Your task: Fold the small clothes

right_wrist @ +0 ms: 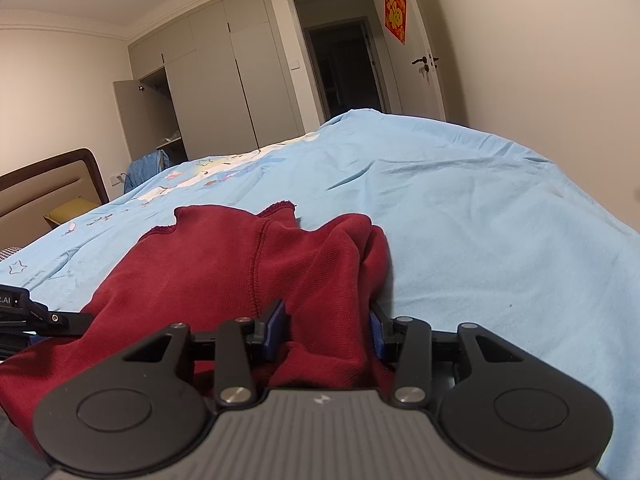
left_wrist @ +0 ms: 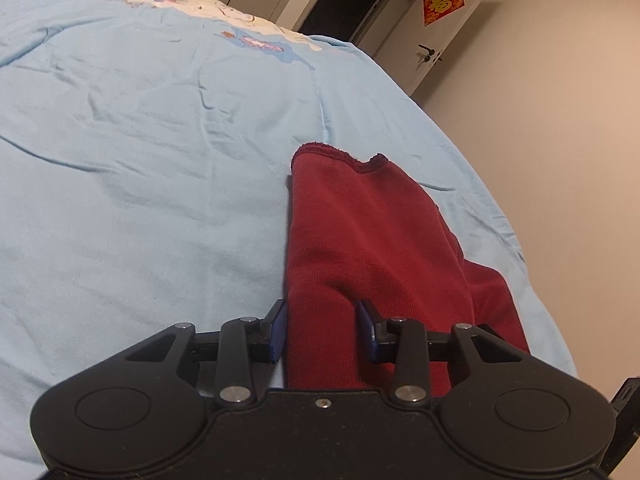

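Note:
A dark red sweatshirt [left_wrist: 372, 240] lies partly folded on the light blue bedsheet [left_wrist: 140, 160]. In the left wrist view my left gripper [left_wrist: 322, 330] is open, its blue pads straddling the near left edge of the red fabric; the left pad sits just off that edge. In the right wrist view the sweatshirt [right_wrist: 224, 264] is bunched into a thick ridge, and my right gripper [right_wrist: 326, 332] stands open around its near right end. Red cloth partly hides the right pad. Part of the left gripper's body [right_wrist: 24, 316] shows at the left edge.
The bed's right edge [left_wrist: 532, 264] drops off close beside the sweatshirt. A printed patch [left_wrist: 224, 20] marks the sheet's far end. Beyond are a wardrobe [right_wrist: 216, 76] with one door open, a dark doorway [right_wrist: 344, 68], a headboard [right_wrist: 44, 188] and a door [left_wrist: 440, 28].

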